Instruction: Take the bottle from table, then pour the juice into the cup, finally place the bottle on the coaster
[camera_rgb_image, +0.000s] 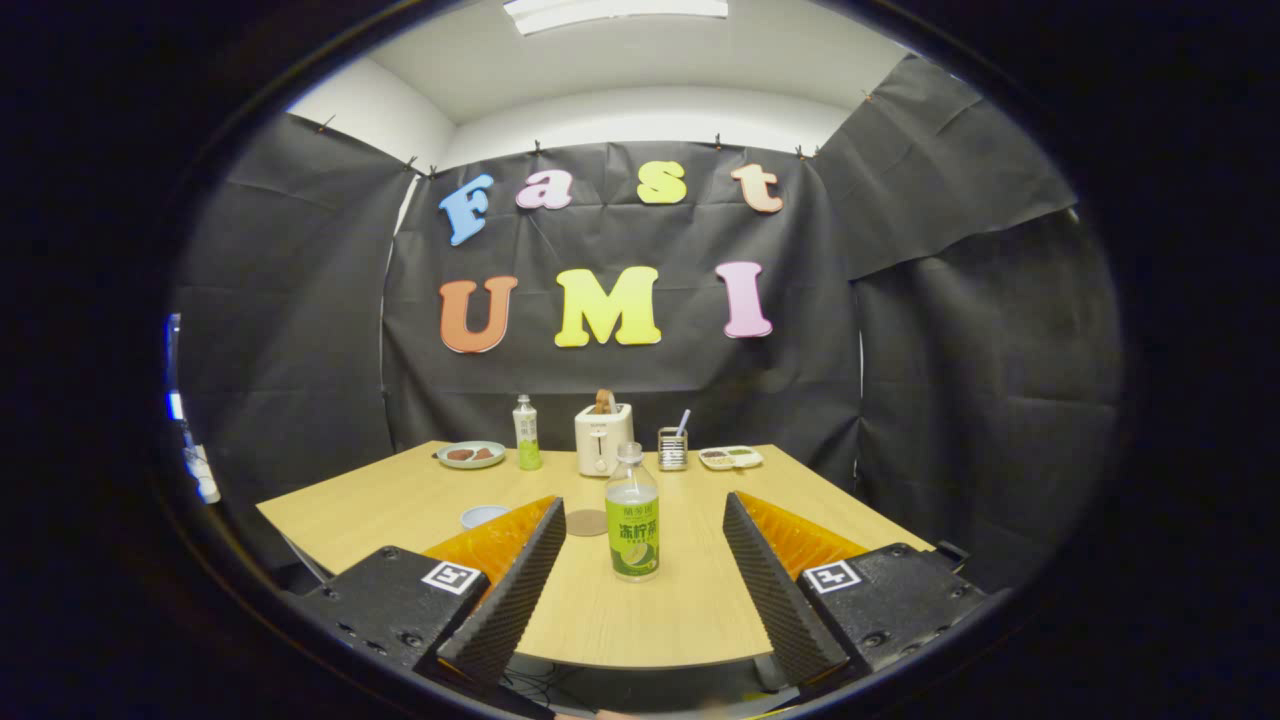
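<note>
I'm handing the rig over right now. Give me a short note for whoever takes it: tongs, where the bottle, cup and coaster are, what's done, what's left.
Tongs: open wide, holding nothing.
Juice bottle: upright on the wooden table, centred between the fingers and apart from both; cap looks on.
Coaster: flat on the table just past the left finger's tip, beside the bottle.
Cup: behind the left finger, partly hidden by it.
At the table's far edge: a plate, a second bottle, a toaster, a utensil holder, a small tray.
Done: nothing yet, apart from lining up on the bottle.
Left: grip the bottle, pour into the cup, stand it on the coaster.
</note>
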